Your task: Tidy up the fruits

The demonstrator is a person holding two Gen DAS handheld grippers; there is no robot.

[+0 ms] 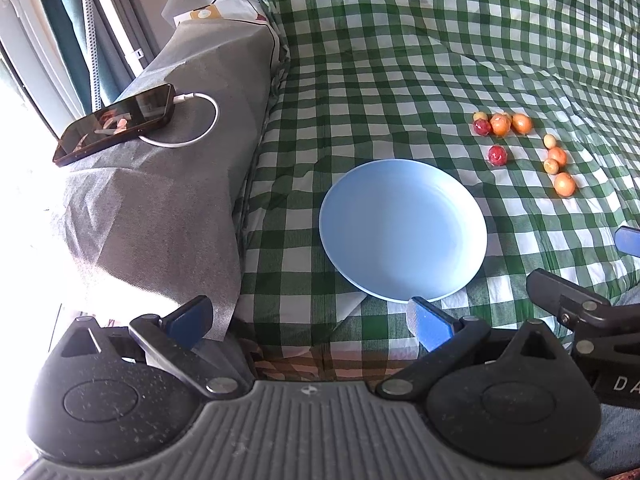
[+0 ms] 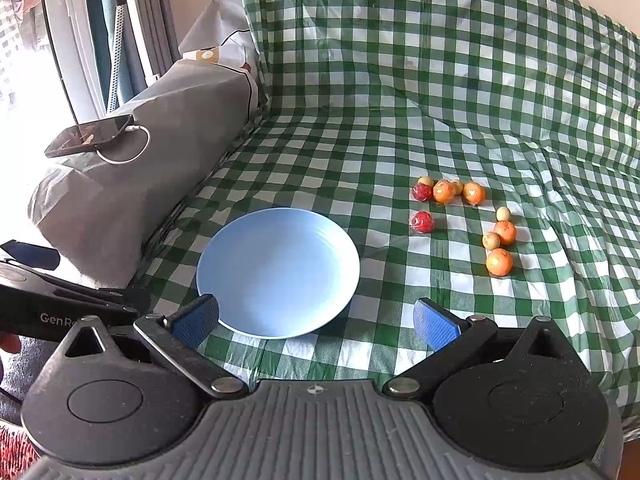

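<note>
An empty light blue plate (image 1: pixel 400 228) (image 2: pixel 276 272) lies on the green checked cloth. Beyond it to the right lie several small fruits: orange ones (image 1: pixel 564 184) (image 2: pixel 499 262), red ones (image 1: pixel 497 155) (image 2: pixel 423 222) and pale yellow ones (image 1: pixel 551 166) (image 2: pixel 491 240), in two loose groups. My left gripper (image 1: pixel 310 322) is open and empty at the plate's near left edge. My right gripper (image 2: pixel 316 320) is open and empty just in front of the plate; part of it shows at the right in the left wrist view (image 1: pixel 580 312).
A grey covered armrest (image 1: pixel 168 184) (image 2: pixel 132 184) stands at the left with a phone (image 1: pixel 116 122) (image 2: pixel 90 135) on a white charging cable. The checked cloth (image 2: pixel 440 80) rises up the backrest behind. A window is at far left.
</note>
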